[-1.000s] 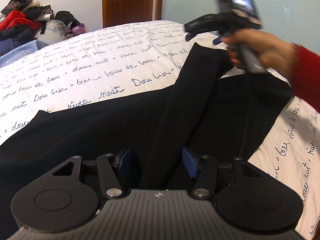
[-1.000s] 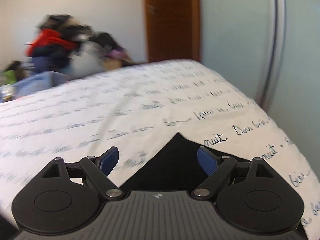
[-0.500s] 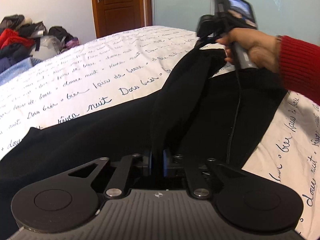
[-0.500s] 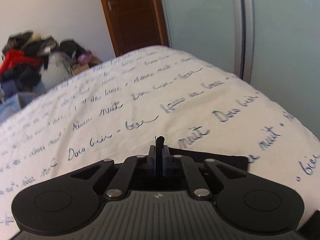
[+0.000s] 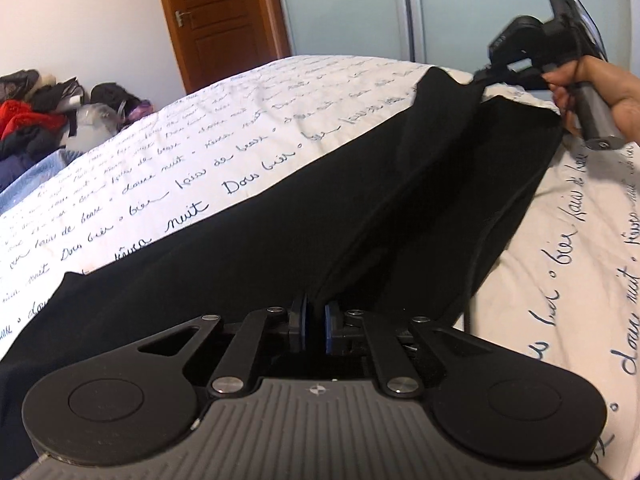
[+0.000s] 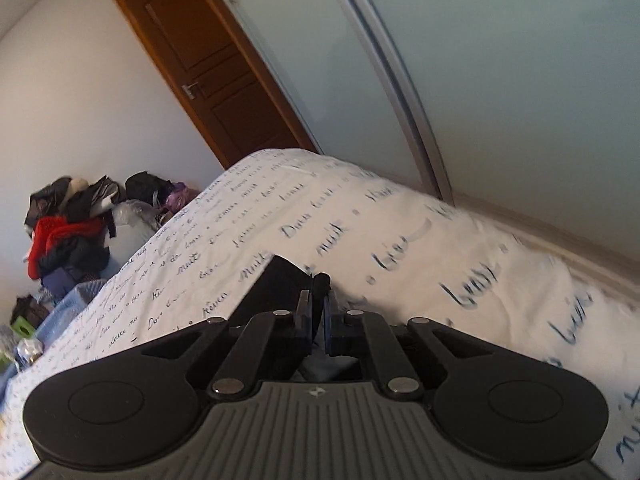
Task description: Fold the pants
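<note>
Black pants (image 5: 280, 216) lie spread across a white bedsheet (image 5: 192, 148) printed with dark handwriting. My left gripper (image 5: 316, 322) is shut on a raised fold of the pants close to the camera. From that pinch a taut ridge of cloth runs up to the far right, where a hand holds my right gripper (image 5: 486, 76) against the pants' far edge. In the right wrist view, my right gripper (image 6: 318, 312) is shut on a corner of the pants (image 6: 276, 284), a small tuft of black cloth poking out above its blue pads (image 6: 306, 314).
A heap of clothes and bags (image 5: 52, 116) is piled by the wall at left, beside a brown wooden door (image 5: 224, 20). Frosted sliding panels (image 5: 440, 4) stand behind the bed. The bed's right edge (image 6: 560, 256) drops toward a pale skirting.
Both grippers closed on the pants from open. The right gripper swept away to the right, pulling the raised fold out long and taut, and it rolled, tilting its view.
</note>
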